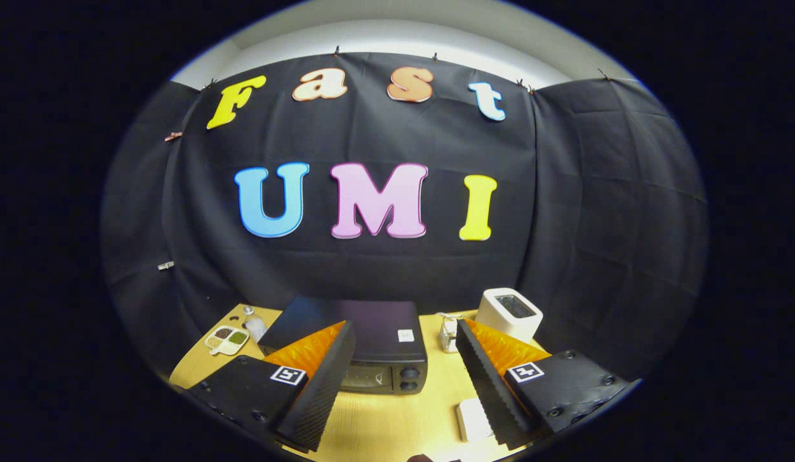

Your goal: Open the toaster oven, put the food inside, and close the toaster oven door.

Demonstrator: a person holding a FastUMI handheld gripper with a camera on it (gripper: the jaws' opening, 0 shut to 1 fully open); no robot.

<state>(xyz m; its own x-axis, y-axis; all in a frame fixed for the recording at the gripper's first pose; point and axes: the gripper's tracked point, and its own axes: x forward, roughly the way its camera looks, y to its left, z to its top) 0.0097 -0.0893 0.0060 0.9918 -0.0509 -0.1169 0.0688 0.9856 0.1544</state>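
A black toaster oven (359, 333) sits on the wooden table (397, 417), its door shut, with two knobs (408, 378) on its right front. My gripper (400, 385) hangs above the table, open, with nothing between its fingers. The left finger (320, 391) covers part of the oven's front; the oven lies just ahead of the fingers. A small white flat item (472, 418) lies on the table beside the right finger (490, 391); I cannot tell whether it is the food.
A white slot toaster (509, 312) stands at the back right of the table. A small clear jar (447, 335) stands between it and the oven. Left of the oven are a small bottle (253, 323) and a white divided dish (227, 339) with seasonings.
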